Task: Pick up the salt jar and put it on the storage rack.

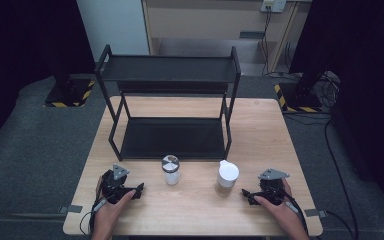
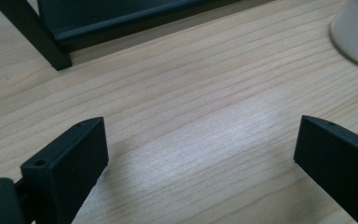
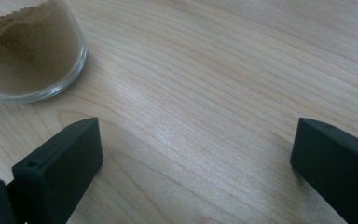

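Observation:
Two jars stand on the wooden table (image 1: 190, 205) in front of a black two-tier rack (image 1: 170, 135). The small glass jar (image 1: 170, 170) has a silver lid; its pale base (image 2: 356, 32) shows at the upper right of the left gripper view. The larger jar (image 1: 227, 178) has a white lid and holds brown powder (image 3: 25, 51). My left gripper (image 1: 139, 189) rests near the table's front left, pointing right, jaws wide open over bare wood (image 2: 200, 144). My right gripper (image 1: 245, 194) rests at the front right, pointing left toward the white-lidded jar, open with nothing between its jaws (image 3: 196, 149).
The rack has an upper shelf (image 1: 167, 68) and a lower shelf (image 1: 172, 137); its black foot (image 2: 42, 42) stands close ahead of the left gripper. Grey carpet surrounds the table. Cables (image 1: 330, 150) trail on the floor at the right.

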Tool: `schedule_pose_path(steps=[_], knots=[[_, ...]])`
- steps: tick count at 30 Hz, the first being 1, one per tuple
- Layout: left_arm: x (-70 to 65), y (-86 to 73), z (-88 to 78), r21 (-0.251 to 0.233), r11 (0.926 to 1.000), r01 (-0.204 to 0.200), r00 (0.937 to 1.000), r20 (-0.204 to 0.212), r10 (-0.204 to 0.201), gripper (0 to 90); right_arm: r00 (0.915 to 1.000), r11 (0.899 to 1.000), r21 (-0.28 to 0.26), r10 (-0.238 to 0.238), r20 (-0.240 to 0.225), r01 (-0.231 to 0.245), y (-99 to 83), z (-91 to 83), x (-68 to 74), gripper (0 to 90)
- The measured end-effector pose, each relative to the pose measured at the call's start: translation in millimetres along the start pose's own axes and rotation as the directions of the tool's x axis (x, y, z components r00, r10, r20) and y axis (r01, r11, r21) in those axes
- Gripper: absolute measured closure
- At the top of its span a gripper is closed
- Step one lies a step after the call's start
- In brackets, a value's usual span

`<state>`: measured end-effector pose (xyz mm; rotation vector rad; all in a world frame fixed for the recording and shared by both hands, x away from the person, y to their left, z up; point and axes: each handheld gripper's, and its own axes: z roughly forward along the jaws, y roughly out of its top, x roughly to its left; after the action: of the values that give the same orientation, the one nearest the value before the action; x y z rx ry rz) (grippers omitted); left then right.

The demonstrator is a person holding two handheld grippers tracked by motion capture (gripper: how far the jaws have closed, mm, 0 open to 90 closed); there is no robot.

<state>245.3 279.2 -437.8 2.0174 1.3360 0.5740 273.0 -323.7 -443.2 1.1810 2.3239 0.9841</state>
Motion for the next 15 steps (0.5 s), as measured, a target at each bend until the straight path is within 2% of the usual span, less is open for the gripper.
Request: schedule_pose_path(steps=[6, 15], knots=[[-2.5, 0.4, -2.6, -0.012, 0.9999, -0.007, 0.9997, 0.022, 0.007, 1.9, 1.0, 1.0, 0.001, 0.002, 0.001, -0.002, -0.1, -0.3, 0.3, 2.7], [-13.1, 3.4, -6.9, -0.035, 0.9984, -0.044, 0.9973, 0.057, 0.046, 1.8, 1.0, 1.0, 0.001, 0.002, 0.001, -0.002, -0.1, -0.3, 0.3, 2.7]])
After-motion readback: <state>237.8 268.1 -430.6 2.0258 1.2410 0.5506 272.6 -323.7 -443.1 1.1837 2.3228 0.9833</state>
